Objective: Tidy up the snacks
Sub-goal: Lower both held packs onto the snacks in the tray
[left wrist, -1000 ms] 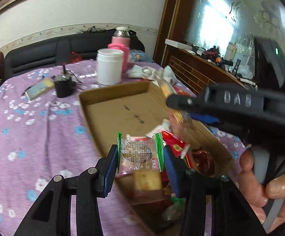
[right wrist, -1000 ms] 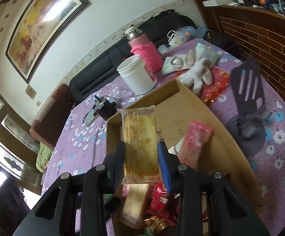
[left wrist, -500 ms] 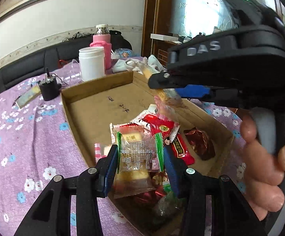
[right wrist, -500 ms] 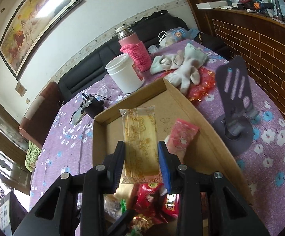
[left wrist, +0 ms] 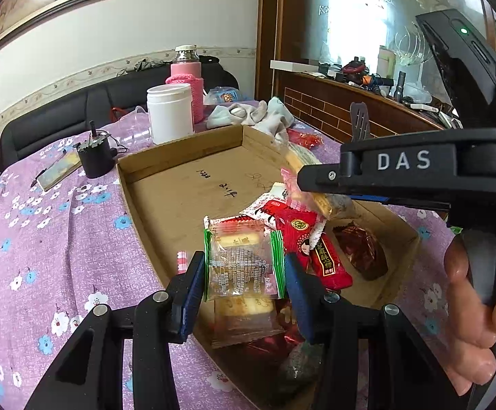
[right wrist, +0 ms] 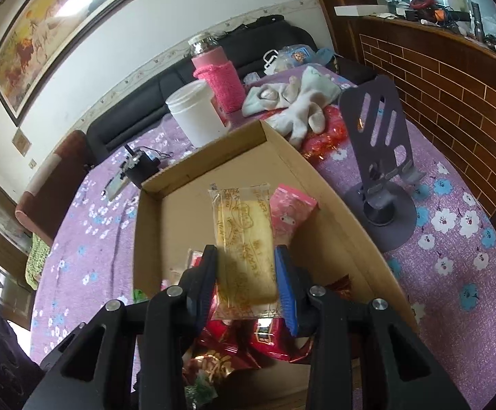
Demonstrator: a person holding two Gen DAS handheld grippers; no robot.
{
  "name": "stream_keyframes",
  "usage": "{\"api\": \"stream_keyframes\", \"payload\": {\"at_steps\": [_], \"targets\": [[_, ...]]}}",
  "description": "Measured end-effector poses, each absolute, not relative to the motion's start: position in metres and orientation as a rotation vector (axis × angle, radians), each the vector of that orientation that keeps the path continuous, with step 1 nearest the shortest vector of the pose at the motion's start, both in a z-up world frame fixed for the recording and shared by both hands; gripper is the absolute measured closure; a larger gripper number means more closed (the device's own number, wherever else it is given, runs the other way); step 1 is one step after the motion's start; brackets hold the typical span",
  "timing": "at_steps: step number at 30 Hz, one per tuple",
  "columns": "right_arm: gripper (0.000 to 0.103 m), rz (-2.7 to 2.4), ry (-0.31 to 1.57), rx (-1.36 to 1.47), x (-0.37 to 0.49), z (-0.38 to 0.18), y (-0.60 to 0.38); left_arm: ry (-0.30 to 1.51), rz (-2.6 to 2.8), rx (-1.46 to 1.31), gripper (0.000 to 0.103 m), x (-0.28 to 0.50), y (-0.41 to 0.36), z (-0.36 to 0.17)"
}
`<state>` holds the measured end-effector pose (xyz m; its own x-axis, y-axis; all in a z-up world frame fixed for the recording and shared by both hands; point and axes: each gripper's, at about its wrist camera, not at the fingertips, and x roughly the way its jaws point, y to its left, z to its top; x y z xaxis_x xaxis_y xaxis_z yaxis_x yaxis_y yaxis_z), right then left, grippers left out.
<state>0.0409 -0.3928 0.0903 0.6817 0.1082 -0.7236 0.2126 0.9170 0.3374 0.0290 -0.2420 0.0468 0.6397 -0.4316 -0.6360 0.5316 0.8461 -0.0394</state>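
A shallow cardboard box [left wrist: 165, 184] [right wrist: 165, 225] lies on the purple flowered tablecloth. Its near end holds several wrapped snacks, among them red packets [left wrist: 302, 232] and a dark brown one [left wrist: 360, 249]. My left gripper [left wrist: 244, 273] is shut on a clear packet with green edges [left wrist: 244, 263], held above the pile. My right gripper [right wrist: 246, 273] is shut on a long clear packet with a yellow cake [right wrist: 244, 239]. A pink packet [right wrist: 292, 208] lies in the box just behind it. In the left wrist view the right gripper's body [left wrist: 401, 171] crosses above the box, with a hand [left wrist: 470, 307] on its handle.
Beyond the box stand a white jar [left wrist: 170, 112] [right wrist: 196, 112], a pink flask [left wrist: 188, 82] [right wrist: 217, 75] and a small black holder [left wrist: 94, 157]. Pale gloves [right wrist: 292, 102] lie at the far right corner. A grey phone stand [right wrist: 381, 157] sits right of the box. A brick-patterned counter runs along the right.
The left gripper swung and dipped toward the snack pile, keeping its packet. The right gripper tilted a little, still holding the yellow cake packet over the box.
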Motion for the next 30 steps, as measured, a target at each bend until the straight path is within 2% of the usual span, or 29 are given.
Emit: {"api": "stream_keyframes", "payload": {"at_steps": [30], "targets": [[0.071,-0.072,0.903,0.395,0.051,0.068,-0.384,0.667,-0.518,0.236,0.055,0.026,-0.254,0.037]]}}
